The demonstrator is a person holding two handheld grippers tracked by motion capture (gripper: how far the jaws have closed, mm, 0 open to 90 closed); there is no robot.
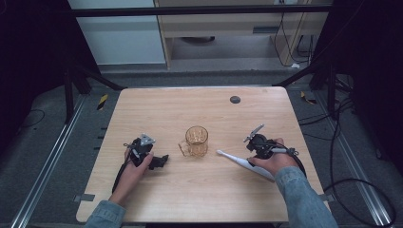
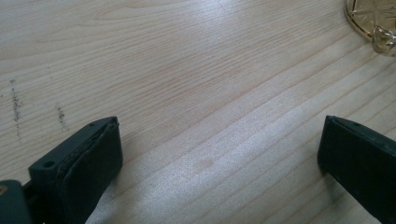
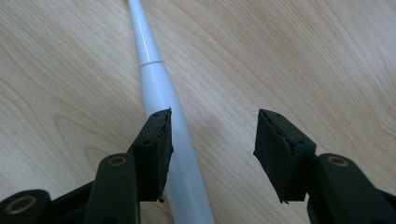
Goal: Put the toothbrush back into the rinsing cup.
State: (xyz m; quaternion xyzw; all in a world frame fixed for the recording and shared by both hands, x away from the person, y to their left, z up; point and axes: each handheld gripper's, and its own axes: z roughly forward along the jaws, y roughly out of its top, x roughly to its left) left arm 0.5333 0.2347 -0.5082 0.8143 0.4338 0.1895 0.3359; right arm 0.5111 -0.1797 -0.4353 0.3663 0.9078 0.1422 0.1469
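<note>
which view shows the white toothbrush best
The high view: the whole toothbrush lies on the table, right of the amber mug. The right gripper view shows its handle close up.

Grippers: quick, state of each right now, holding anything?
Left tool: open, nothing between its jaws, only bare table.
Right tool: open, not gripping; the white electric toothbrush lies on the table against one jaw.

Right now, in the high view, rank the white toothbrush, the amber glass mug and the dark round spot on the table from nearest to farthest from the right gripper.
1. White toothbrush, lying at the right gripper.
2. Amber glass mug, at the table's middle, to its left.
3. Dark round spot, near the far edge.
</note>
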